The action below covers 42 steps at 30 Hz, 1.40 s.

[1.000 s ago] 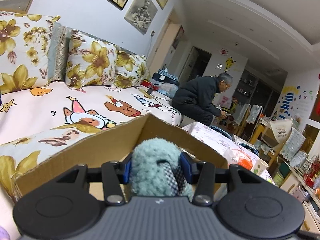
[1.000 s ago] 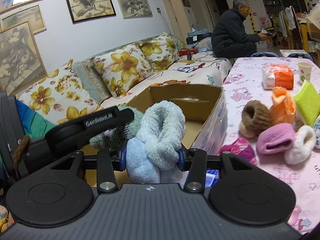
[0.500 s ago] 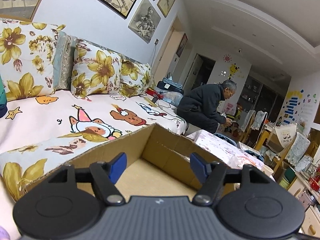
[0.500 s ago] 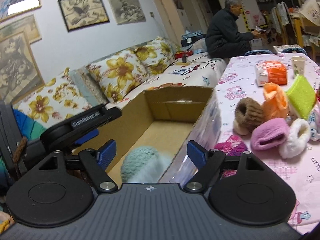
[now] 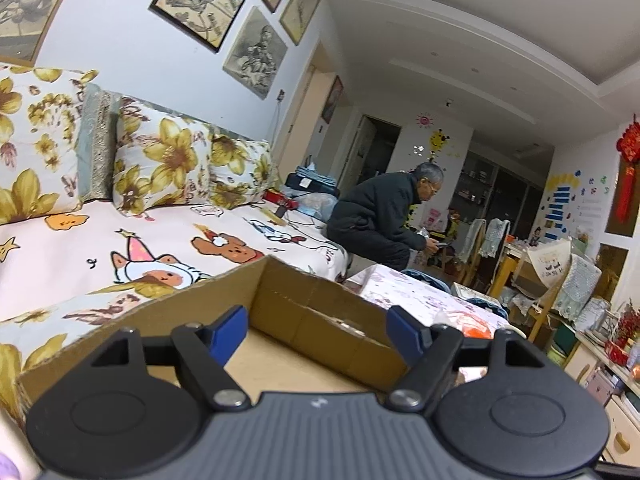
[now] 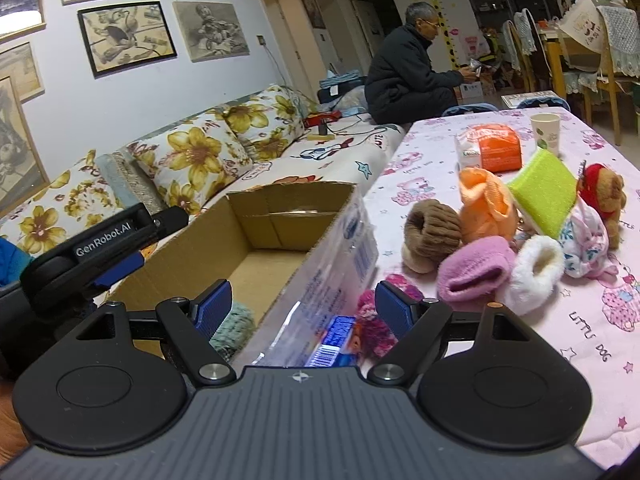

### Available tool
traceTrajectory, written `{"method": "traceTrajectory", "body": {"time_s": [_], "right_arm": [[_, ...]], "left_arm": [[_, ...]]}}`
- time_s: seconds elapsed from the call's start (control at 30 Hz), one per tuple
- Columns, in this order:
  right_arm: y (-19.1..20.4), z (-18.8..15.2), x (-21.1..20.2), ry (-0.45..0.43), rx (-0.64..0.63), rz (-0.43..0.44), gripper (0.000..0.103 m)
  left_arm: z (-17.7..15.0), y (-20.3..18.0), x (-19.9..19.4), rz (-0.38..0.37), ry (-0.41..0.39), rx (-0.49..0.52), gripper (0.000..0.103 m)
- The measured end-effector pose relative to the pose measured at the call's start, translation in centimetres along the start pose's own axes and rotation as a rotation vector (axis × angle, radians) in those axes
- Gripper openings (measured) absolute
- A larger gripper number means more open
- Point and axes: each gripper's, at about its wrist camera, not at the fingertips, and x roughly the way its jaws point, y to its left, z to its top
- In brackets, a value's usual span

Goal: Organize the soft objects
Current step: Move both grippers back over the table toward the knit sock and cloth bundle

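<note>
An open cardboard box (image 6: 276, 236) stands between the sofa and the table; it also shows in the left wrist view (image 5: 320, 320). A teal knitted soft item (image 6: 236, 326) lies in its near end. My right gripper (image 6: 302, 308) is open and empty above the box's near right wall. My left gripper (image 5: 318, 330) is open and empty over the box; it shows at the left in the right wrist view (image 6: 116, 252). On the table lie soft items: a brown one (image 6: 430, 234), an orange one (image 6: 486, 204), a pink one (image 6: 474, 268), a white one (image 6: 534, 268), a green sponge (image 6: 544, 192).
A pink-patterned tablecloth (image 6: 600, 320) covers the table. On it stand a paper cup (image 6: 546, 134), an orange tissue pack (image 6: 492, 146) and a small bear toy (image 6: 604, 196). A floral sofa (image 5: 120, 200) lies left of the box. A man (image 6: 412, 68) sits at the far end.
Both grippers opened and dropped their soft items into the box: the left a teal knitted one, the right a light blue plush one. Both then drew up and back.
</note>
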Motion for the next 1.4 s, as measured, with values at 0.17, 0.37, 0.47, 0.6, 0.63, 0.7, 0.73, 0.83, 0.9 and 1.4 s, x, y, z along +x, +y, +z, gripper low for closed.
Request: {"method": "traceTrajectory", "body": {"time_s": [0.17, 0.37, 0.47, 0.6, 0.63, 0.7, 0.73, 0.83, 0.9, 1.4], "right_arm": [[-0.4, 0.0, -0.5, -0.005, 0.008, -0.019, 0.099], [-0.9, 0.0, -0.7, -0.014, 0.026, -0.047, 0.099], [-1.2, -0.1, -0.9, -0.022, 0.033, -0.059, 0.099], [-1.7, -0.2, -1.2, -0.032, 0.045, -0.077, 0.099], [-1.9, -0.2, -1.2, -0.034, 0.048, -0.082, 0.099], [-2.0, -0.2, -1.3, -0.038, 0.053, -0.092, 0.099], [-2.1, -0.3, -1.3, -0.04, 0.053, -0.095, 0.099], [-2.3, -0.3, -1.4, -0.048, 0.05, -0.11, 0.099], [-2.5, -0.3, -1.5, -0.052, 0.051, -0.119, 0.099], [-3.2, -0.7, -1.5, -0.066, 0.083, -0.17, 0.099]], "left_arm": [[0.0, -0.9, 0.1, -0.012, -0.006, 0.026, 0.078], [-0.2, -1.9, -0.1, -0.024, -0.017, 0.048, 0.079], [-0.3, -2.5, -0.1, -0.038, -0.024, 0.067, 0.081], [-0.6, -3.6, -0.2, -0.051, -0.033, 0.105, 0.081], [-0.7, -3.9, -0.3, -0.053, -0.036, 0.117, 0.082], [-0.9, -4.4, -0.3, -0.06, -0.041, 0.134, 0.082], [-1.0, -4.7, -0.4, -0.063, -0.044, 0.141, 0.083], [-1.3, -5.4, -0.4, -0.071, -0.047, 0.162, 0.084], [-1.5, -5.9, -0.5, -0.075, -0.055, 0.185, 0.085], [-3.1, -9.2, -0.8, -0.118, -0.051, 0.273, 0.088]]}}
